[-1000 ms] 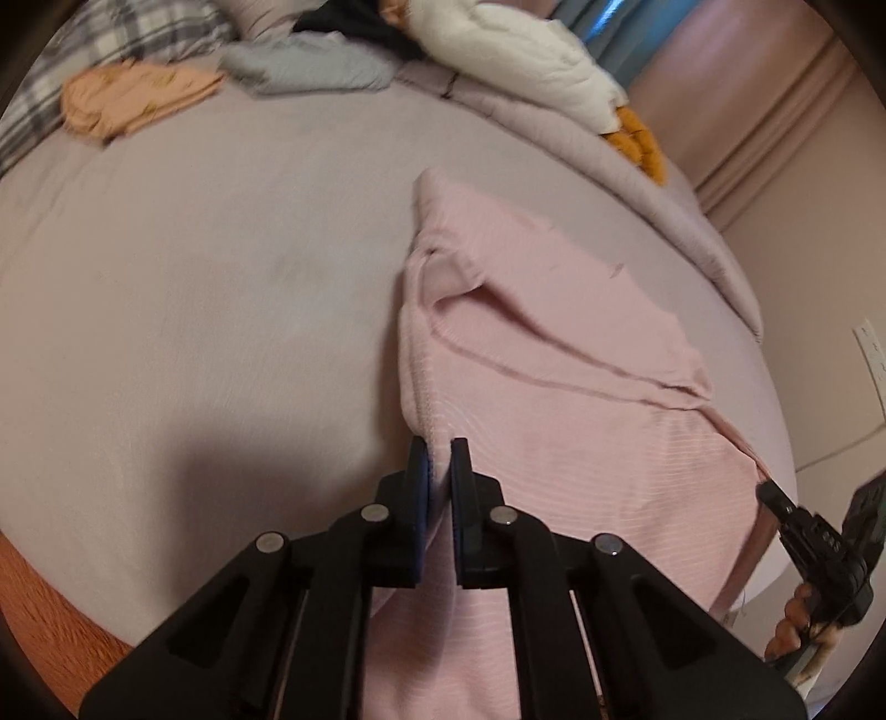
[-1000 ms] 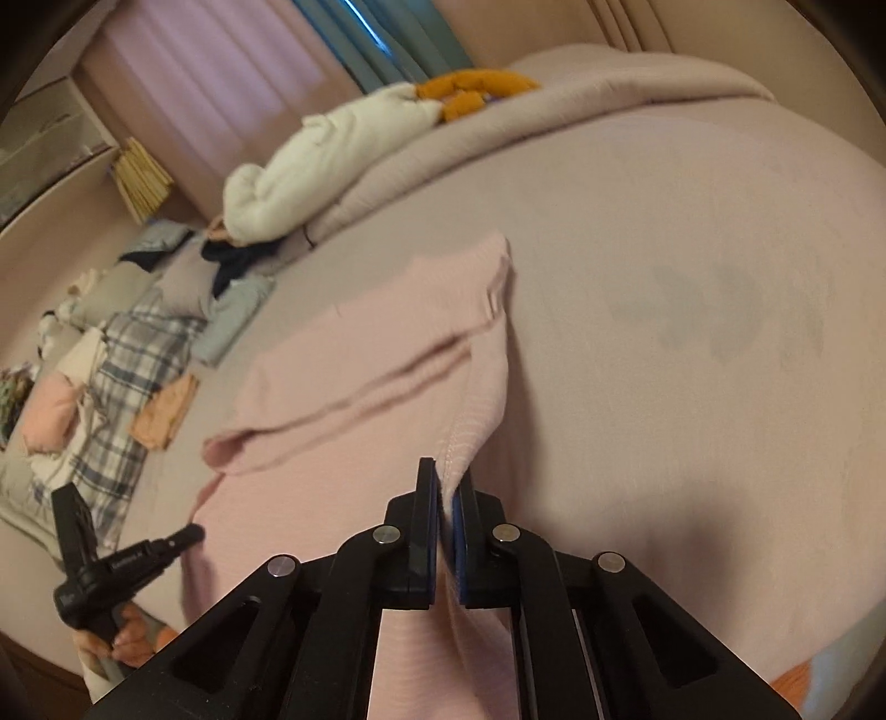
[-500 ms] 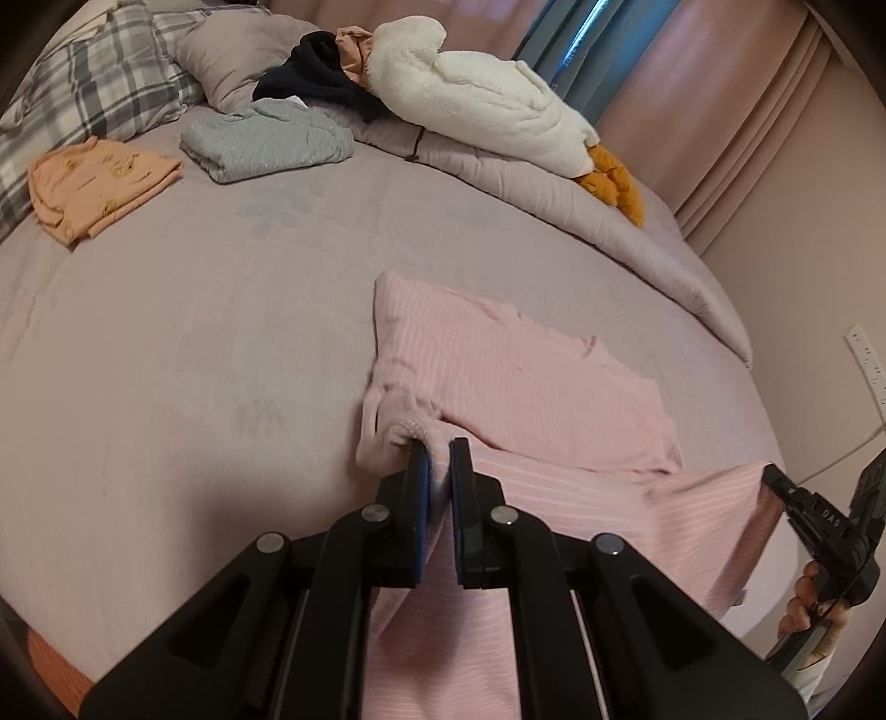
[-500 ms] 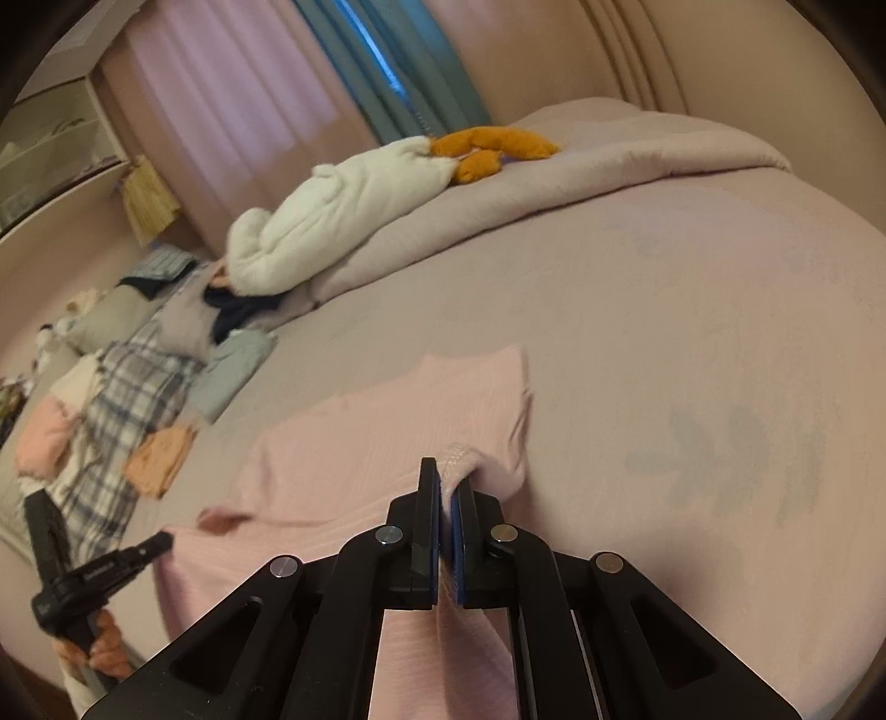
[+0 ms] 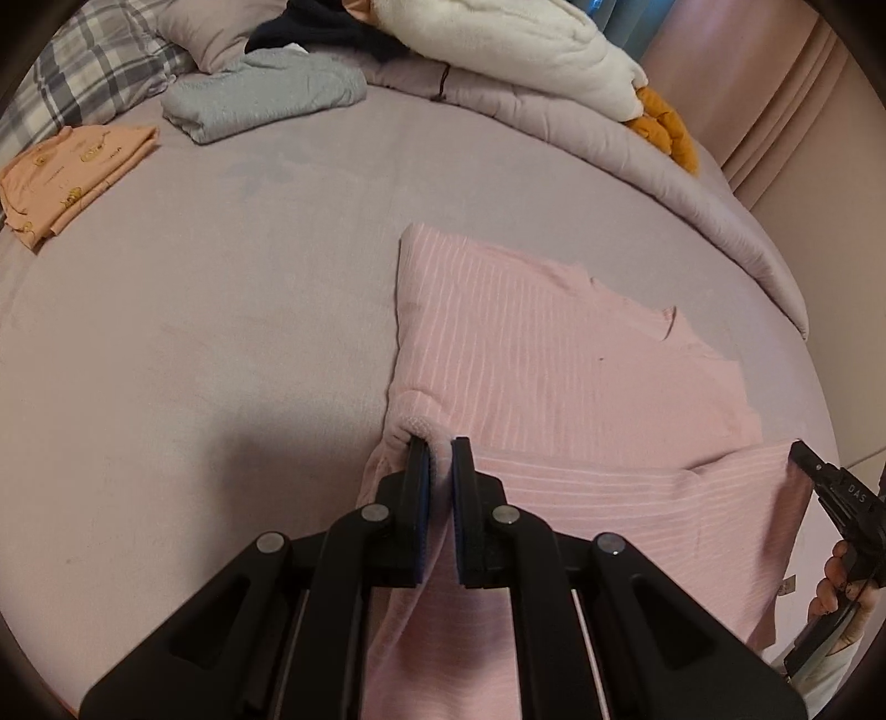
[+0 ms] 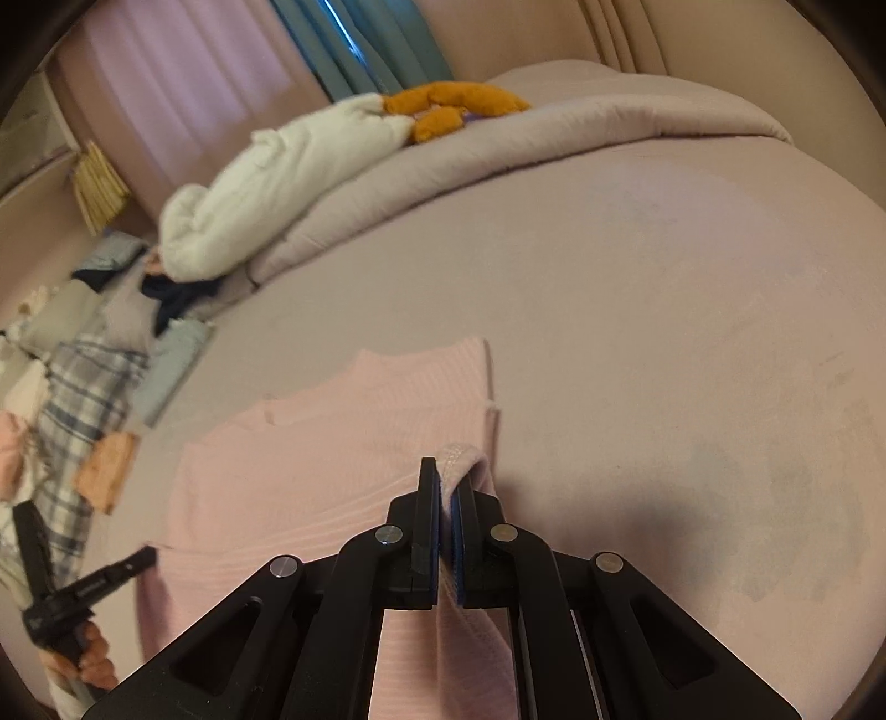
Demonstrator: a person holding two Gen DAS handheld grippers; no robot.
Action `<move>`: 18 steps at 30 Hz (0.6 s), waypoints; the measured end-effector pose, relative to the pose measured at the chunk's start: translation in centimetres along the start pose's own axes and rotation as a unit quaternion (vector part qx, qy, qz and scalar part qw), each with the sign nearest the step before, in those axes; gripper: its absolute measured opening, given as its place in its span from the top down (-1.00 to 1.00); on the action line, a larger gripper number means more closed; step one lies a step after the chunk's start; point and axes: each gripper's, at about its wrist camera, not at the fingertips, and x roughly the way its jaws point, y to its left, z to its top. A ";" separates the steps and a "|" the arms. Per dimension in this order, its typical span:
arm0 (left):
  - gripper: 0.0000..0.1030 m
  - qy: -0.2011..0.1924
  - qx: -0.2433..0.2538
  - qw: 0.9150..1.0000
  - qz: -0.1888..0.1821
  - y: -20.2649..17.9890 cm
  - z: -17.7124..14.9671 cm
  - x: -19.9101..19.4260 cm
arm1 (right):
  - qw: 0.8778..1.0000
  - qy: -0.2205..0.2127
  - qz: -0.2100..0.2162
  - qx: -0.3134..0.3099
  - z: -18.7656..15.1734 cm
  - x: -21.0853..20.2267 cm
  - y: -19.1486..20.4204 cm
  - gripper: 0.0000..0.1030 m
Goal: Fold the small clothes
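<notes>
A pink ribbed top (image 5: pixel 554 354) lies on the mauve bed, its far part flat and its near part lifted over it. My left gripper (image 5: pixel 440 459) is shut on the garment's near left hem corner, which bulges out between the pads. In the right wrist view the same pink top (image 6: pixel 343 437) spreads left of centre, and my right gripper (image 6: pixel 446 487) is shut on its near right hem corner. Each gripper shows at the edge of the other's view: the right gripper (image 5: pixel 830 487) and the left gripper (image 6: pixel 88 587), both in a person's hands.
Folded grey (image 5: pixel 266 99) and orange (image 5: pixel 72 171) garments lie at the far left of the bed (image 5: pixel 221 332). A white blanket (image 5: pixel 526 44), a mustard plush toy (image 6: pixel 454 105), a rolled mauve duvet (image 6: pixel 554 144) and plaid bedding (image 6: pixel 83 376) line the far side.
Both grippers have carried the held hem forward over the top, so its near half now lies doubled toward the far half. The far clutter looms closer in both views.
</notes>
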 end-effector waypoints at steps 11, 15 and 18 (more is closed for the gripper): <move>0.75 0.006 0.005 1.000 -0.006 0.3 0.1 0.6 | 0.998 0.039 -0.041 -0.002 -0.5 2.7 -0.8 0.91; 0.15 0.007 -0.001 0.999 -0.039 0.2 -0.2 -1.3 | 0.998 0.037 -0.051 -0.012 -0.5 1.0 -0.7 0.84; -0.16 -0.002 -0.003 0.999 -0.043 0.1 -0.8 -3.2 | 0.997 0.025 -0.063 -0.025 -0.9 -1.1 -0.8 0.11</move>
